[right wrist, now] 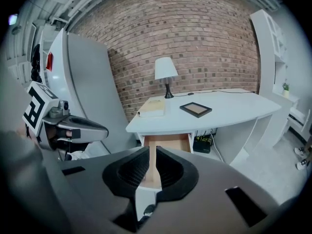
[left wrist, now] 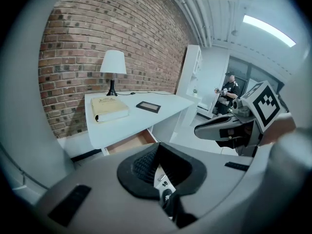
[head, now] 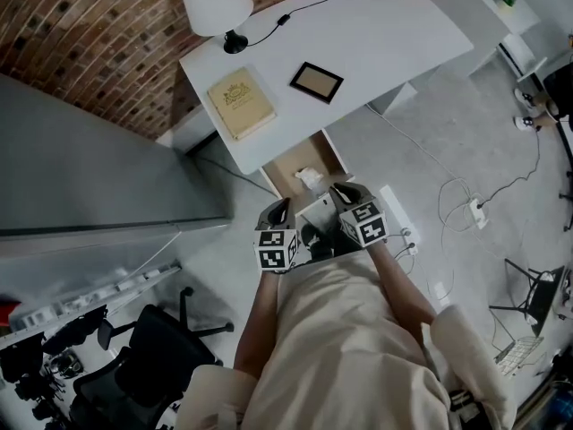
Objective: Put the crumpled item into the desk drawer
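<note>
Crumpled item (head: 309, 179), white and wadded, lies inside the open drawer (head: 286, 165) of the white desk (head: 385, 43), toward the drawer's front right part, and neither tool touches it. On my feed the left gripper (head: 279, 208) and the right gripper (head: 345, 192) hover side by side just in front of the drawer, close to the person's body. In its own view the left gripper (left wrist: 157, 165) has its jaws pressed together with nothing between them. The right gripper (right wrist: 150, 165) shows its jaws nearly together too, leaving only a thin slit through which I see the drawer's wooden floor (right wrist: 168, 143); it carries nothing. On the desktop stand a lamp (head: 217, 3), a tan book (head: 240, 103) and a dark picture frame (head: 316, 81), all well apart from the drawer.
</note>
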Available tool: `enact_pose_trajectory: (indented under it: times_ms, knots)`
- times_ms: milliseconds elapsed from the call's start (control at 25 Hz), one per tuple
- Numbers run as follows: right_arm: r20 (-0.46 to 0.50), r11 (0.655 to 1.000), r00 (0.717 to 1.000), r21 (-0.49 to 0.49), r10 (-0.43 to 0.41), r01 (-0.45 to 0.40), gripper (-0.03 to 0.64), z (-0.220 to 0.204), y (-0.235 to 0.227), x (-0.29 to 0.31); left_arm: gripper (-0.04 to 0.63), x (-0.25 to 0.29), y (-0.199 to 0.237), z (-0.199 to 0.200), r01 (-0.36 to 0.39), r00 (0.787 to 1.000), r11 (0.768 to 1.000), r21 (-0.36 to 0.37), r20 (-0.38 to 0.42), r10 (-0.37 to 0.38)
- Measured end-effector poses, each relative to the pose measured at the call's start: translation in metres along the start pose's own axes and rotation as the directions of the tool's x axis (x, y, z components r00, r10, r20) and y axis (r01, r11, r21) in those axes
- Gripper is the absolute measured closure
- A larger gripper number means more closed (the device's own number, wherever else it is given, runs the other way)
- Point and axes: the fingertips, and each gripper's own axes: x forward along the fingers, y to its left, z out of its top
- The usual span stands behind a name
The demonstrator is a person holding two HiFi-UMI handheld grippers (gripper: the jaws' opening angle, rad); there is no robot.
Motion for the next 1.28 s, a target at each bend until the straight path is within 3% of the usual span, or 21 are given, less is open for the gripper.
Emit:
enact_pose_trajectory:
  times_ms: [280, 520, 1280]
  knots:
    - [-0.009, 1.0, 1.0, 0.02, 0.006, -0.005, 0.553, -0.008, -0.007, -0.005, 0.578, 0.012, -0.017, 0.001, 0.045, 0.999, 0.999, 0.023, 0.005, -0.046]
    - [-0.004, 0.998, 0.999, 0.046, 0.033, -0.033, 0.591, -0.011, -0.014, -0.012, 0.578, 0.02, -0.019, -0.001, 0.028, 0.999, 0.999, 0.034, -0.043, -0.026]
    - [-0.04, 0.993, 0.998, 0.103, 0.053, -0.048, 0.591, -0.015, -0.023, 0.001, 0.578, 0.026, -0.013, -0.006, -0.01, 0.996, 1.0, 0.024, -0.085, 0.012]
